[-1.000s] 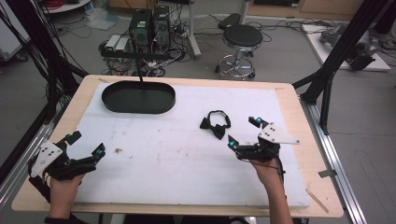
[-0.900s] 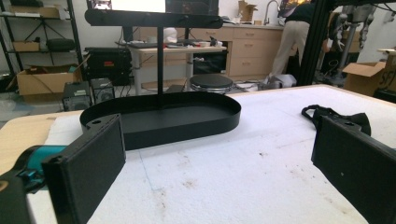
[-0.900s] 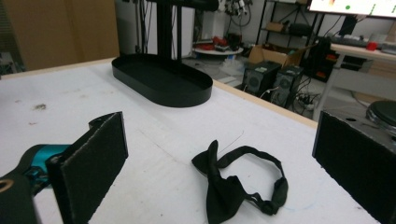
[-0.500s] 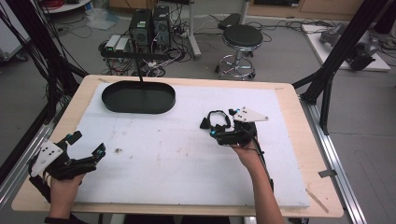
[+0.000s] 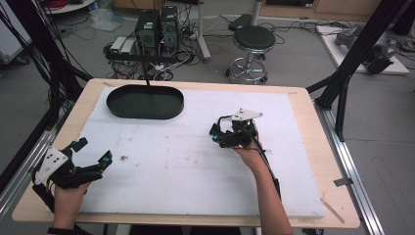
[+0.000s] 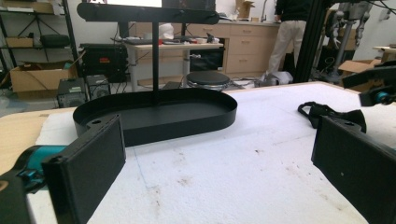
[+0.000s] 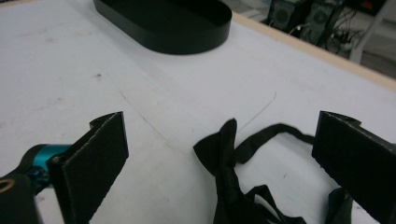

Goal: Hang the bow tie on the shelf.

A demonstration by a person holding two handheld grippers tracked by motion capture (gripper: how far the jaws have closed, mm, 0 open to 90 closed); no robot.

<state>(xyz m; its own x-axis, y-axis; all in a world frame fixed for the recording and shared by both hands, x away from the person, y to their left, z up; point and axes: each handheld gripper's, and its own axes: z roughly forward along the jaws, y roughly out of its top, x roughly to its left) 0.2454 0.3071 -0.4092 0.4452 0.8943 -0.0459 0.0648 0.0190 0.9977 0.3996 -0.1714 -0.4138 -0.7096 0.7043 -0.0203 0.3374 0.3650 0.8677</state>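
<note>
A black bow tie (image 7: 229, 177) with a thin strap lies on the white foam mat (image 5: 176, 166), right of centre. My right gripper (image 5: 220, 136) stands open over it. In the right gripper view, the knot sits between the two wide-apart black jaws and touches neither. My left gripper (image 5: 93, 152) hovers open near the mat's front left corner, holding nothing. From the left gripper view, the bow tie (image 6: 327, 112) lies far off to the right, with the right gripper (image 6: 378, 93) beside it.
A black oval tray (image 5: 117, 108) sits at the mat's back left, and a black post (image 5: 147, 81) rises from it. It is the tray (image 6: 154, 126) straight ahead in the left gripper view. Wooden table edges frame the mat. A stool (image 5: 254, 39) stands beyond the table.
My right gripper has swung left and forward from the mat's right side until its open jaws straddle the bow tie. The left gripper has stayed put.
</note>
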